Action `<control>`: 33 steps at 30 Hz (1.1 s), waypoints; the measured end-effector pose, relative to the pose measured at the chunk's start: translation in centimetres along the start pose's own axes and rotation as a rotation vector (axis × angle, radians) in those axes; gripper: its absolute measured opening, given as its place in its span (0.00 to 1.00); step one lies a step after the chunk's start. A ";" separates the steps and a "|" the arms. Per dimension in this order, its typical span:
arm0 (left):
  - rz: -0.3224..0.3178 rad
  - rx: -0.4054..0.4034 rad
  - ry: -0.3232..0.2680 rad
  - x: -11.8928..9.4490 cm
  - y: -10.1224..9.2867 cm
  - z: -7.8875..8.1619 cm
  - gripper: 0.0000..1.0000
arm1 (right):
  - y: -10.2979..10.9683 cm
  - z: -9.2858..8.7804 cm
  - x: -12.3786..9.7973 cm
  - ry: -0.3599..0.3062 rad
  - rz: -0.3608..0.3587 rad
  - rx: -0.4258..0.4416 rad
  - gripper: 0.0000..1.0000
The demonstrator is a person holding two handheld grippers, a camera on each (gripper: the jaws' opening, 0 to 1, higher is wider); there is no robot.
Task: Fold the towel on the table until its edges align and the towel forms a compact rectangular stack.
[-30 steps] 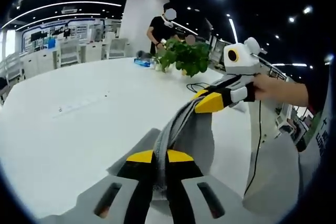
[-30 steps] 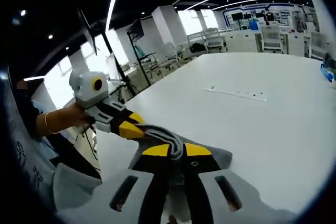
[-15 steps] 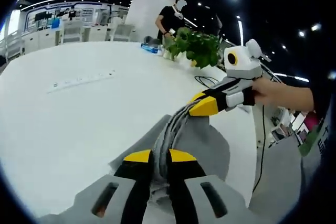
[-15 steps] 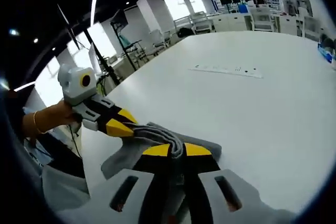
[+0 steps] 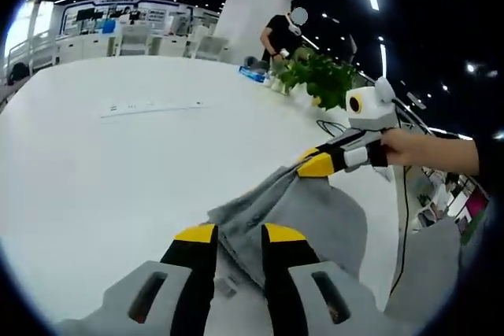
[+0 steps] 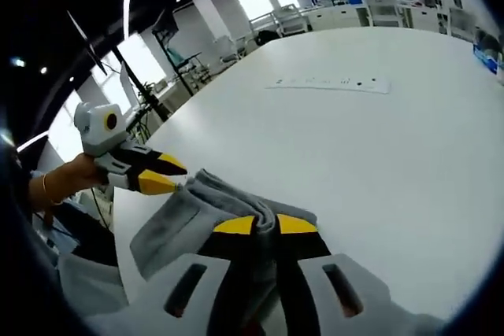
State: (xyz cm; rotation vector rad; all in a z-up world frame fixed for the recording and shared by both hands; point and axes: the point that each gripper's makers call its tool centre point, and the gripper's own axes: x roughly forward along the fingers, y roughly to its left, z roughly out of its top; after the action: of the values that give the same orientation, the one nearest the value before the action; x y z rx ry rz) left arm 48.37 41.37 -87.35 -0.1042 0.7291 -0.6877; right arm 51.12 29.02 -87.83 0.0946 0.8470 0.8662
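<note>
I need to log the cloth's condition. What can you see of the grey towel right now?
The grey soft-looking fabric towel lies rumpled, partly folded over itself, near the edge of the white table. A bunched ridge runs between the two grippers. The right hand-held gripper is shut on one end; the left hand-held gripper has its jaws apart around the other end. Its edges are not aligned yet.

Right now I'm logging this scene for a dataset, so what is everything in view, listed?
towel: one, grey, bunched on the table's near part, between both grippers
table: one, white, large
power strip: one, white, flat on the table, farther out
potted plant: one, green, at the table's far edge
person: one, in black, standing behind the plant
left gripper: yellow-tipped jaws apart, towel between
right gripper: yellow-tipped, shut on towel
hand: holding the right gripper
</note>
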 end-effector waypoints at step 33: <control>0.029 -0.004 0.023 3.2 1.3 -1.1 0.21 | -2.7 -2.1 -0.6 -0.033 -0.092 0.038 0.24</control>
State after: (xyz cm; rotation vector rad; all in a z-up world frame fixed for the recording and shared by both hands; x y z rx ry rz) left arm 50.06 40.53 -90.46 -0.0891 0.7524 -0.6605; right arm 51.23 26.29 -89.99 0.1022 0.8304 0.7605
